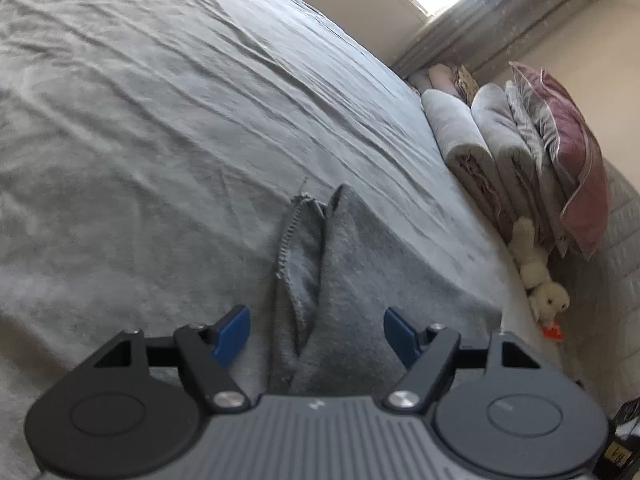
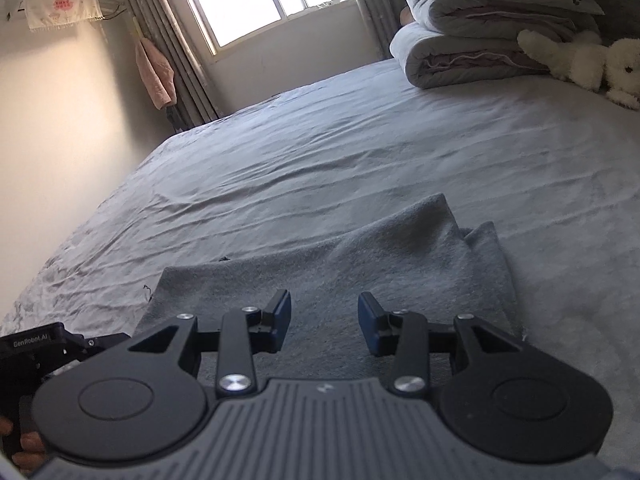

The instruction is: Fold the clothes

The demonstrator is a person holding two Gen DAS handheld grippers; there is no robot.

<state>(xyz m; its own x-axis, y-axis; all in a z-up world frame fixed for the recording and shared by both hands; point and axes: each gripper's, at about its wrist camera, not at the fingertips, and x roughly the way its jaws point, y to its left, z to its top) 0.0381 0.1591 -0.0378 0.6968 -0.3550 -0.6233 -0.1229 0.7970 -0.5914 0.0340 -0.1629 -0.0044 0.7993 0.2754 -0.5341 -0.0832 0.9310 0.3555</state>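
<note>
Both grippers, left gripper (image 1: 316, 332) and right gripper (image 2: 324, 322), hover with jaws apart and empty over the grey garment (image 2: 360, 264) lying on the bed sheet (image 2: 360, 152), apparently poised to pinch an edge for folding.

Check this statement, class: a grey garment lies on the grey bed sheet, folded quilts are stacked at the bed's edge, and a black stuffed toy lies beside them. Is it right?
One detail is wrong: the stuffed toy is cream-white, not black, as the right wrist view shows. The rest stands: the grey garment lies on the bed sheet, and the folded quilts are stacked at the bed's edge beside the toy.
</note>
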